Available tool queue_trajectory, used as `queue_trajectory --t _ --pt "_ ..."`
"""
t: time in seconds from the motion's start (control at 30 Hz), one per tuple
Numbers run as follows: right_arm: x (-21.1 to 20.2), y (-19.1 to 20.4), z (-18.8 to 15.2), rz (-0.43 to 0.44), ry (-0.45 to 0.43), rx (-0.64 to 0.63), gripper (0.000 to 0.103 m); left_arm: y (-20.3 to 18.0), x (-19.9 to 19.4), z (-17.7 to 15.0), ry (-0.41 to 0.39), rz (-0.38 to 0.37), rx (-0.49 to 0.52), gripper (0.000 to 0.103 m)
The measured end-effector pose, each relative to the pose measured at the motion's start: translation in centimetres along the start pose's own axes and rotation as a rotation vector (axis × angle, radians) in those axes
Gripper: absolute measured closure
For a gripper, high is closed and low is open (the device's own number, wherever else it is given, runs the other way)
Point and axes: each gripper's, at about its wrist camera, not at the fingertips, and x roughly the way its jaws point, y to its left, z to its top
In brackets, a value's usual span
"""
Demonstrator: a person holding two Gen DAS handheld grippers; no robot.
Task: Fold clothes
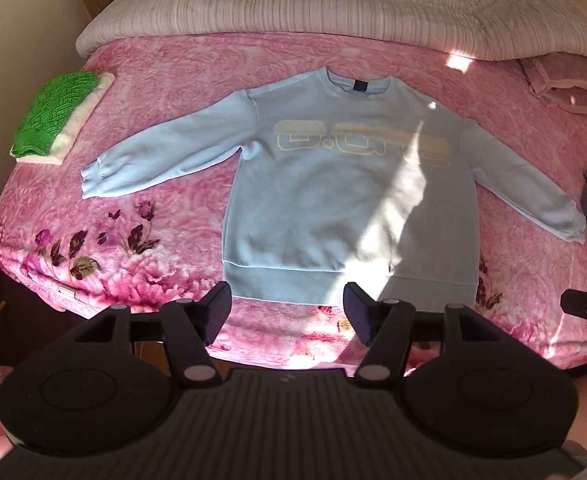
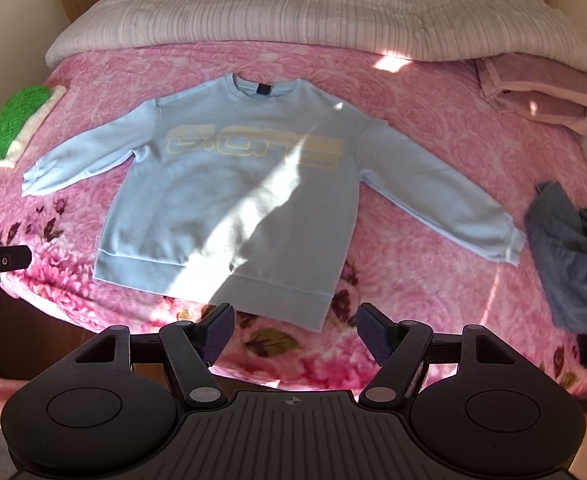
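Sweatshirt: a light blue sweatshirt [image 1: 333, 200] lies flat on the pink flower blanket [image 1: 165, 80], front side up, in the middle of the bed. Yellow letters run across its chest. A dark tag sits inside the neck.
Sleeves: both sleeves [image 2: 81, 156] are spread out to the sides and slant down toward the near edge of the bed.
Hem: the bottom band of the sweatshirt is the part nearest to both grippers.
Sun: a bright stripe of sunlight crosses the front of the sweatshirt.
Left gripper: the left gripper [image 1: 287, 312] hangs above the near edge of the bed, just in front of the sweatshirt's hem. Its 2 fingers [image 1: 215, 312] are spread wide apart and grip nothing.
Right gripper: the right gripper [image 2: 293, 332] is in front of the sweatshirt's right hem corner. Its 2 fingers [image 2: 375, 336] are also wide apart, with nothing between them.
Left of the sweatshirt: a folded green knit [image 1: 51, 116] rests on top of a folded white cloth [image 1: 79, 124], near the left sleeve cuff.
Right of the sweatshirt: a crumpled grey-blue garment [image 2: 573, 256] lies just beside the right cuff.
Behind the sweatshirt: a grey-white quilt [image 2: 313, 12] is piled along the far side of the bed, and a folded dusty pink blanket [image 2: 541, 92] sits at the far right.
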Motion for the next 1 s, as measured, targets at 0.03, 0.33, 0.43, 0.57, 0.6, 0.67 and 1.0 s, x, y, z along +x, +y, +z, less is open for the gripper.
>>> queue_trajectory --t 0.03,0.33,0.43,0.57,0.6,0.67,1.0 --pt "0.2 -0.2 0.2 0.005 0.002 -0.011 0.032 -0.2 0.1 0.1 -0.001 0.005 -0.007 0.045" --pt "2.7 -1.3 2.0 0.026 0.030 -0.038 0.032 0.1 1.9 0.8 0.041 0.046 -0.060 0.045" --pt "3.8 -0.8 3.1 0.012 0.050 -0.052 0.032 1.4 2.9 1.3 0.057 0.058 -0.079 0.045" --pt "5.1 0.2 4.7 0.002 0.065 -0.059 0.032 4.5 4.9 2.7 0.077 0.065 -0.114 0.045" --pt "5.4 0.5 5.1 -0.004 0.066 -0.062 0.032 5.7 5.7 3.2 0.087 0.065 -0.129 0.045" --pt "5.9 0.8 6.1 -0.022 0.065 -0.053 0.032 8.4 7.6 4.2 0.110 0.067 -0.162 0.045" --pt "9.8 0.6 13.3 -0.080 -0.007 0.181 0.032 20.3 18.4 9.1 0.154 -0.055 -0.398 0.045"
